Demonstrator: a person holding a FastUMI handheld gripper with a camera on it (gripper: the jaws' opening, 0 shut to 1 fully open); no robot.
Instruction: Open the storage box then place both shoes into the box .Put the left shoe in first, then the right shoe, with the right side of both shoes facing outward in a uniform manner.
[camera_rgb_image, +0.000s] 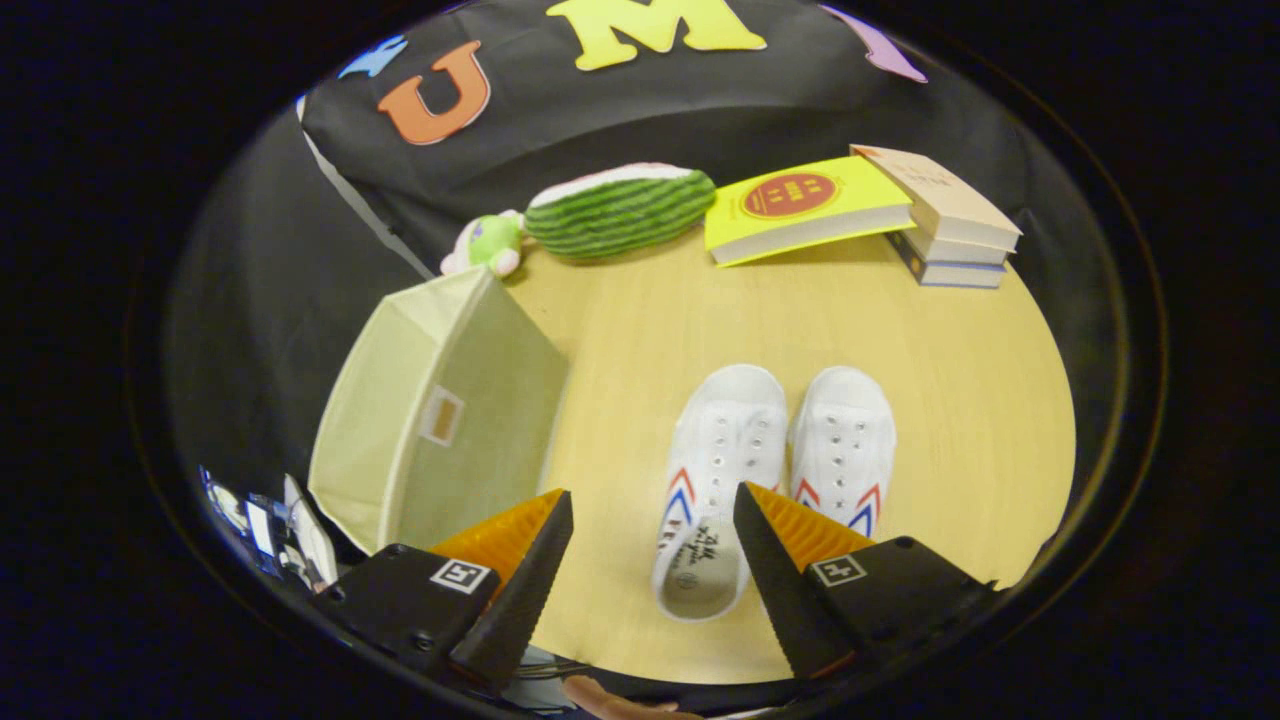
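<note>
Storage box (440, 410), a pale green fabric one, stands on the table (960, 400) to the left of the shoes, ahead of the left finger and apparently still closed. Tongs (650, 560) hover with fingers spread wide, holding nothing. Right of the box, the left shoe (722, 470) lies between the fingers, heel nearest, long axis running straight away from them. Touching its right side sits the right shoe (845, 445), partly behind the right finger. Judged from this, the box comes first.
</note>
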